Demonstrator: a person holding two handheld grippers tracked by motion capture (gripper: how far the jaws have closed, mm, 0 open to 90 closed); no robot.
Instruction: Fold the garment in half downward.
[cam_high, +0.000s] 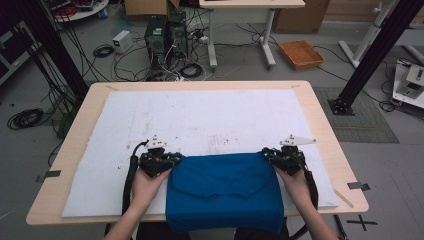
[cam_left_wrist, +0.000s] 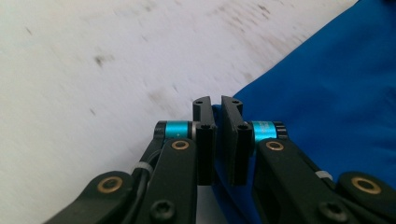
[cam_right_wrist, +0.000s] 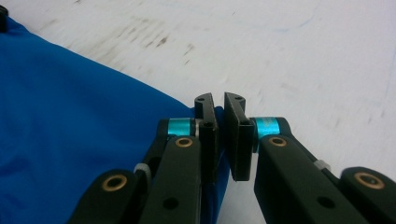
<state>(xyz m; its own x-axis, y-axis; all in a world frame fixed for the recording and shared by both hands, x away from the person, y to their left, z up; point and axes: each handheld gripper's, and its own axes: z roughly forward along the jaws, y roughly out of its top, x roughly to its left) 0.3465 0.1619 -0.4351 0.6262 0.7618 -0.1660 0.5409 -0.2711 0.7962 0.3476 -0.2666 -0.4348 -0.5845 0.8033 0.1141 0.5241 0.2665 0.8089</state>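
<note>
A blue cloth (cam_high: 225, 187) lies folded at the near edge of the table, its lower part hanging over the front. My left gripper (cam_high: 171, 159) is shut on the cloth's far left corner, and blue fabric (cam_left_wrist: 327, 93) shows pinched between its jaws. My right gripper (cam_high: 266, 155) is shut on the far right corner. In the right gripper view the blue cloth (cam_right_wrist: 74, 107) spreads to the left and a sliver of it sits between the jaws. Both hands hold the grippers low, close to the mat.
A white mat (cam_high: 200, 120) with dark smudges covers most of the wooden table (cam_high: 320, 120). Beyond the table are computer towers (cam_high: 165, 35), loose cables, an orange tray (cam_high: 301, 53) on the floor and black frame posts (cam_high: 370, 55).
</note>
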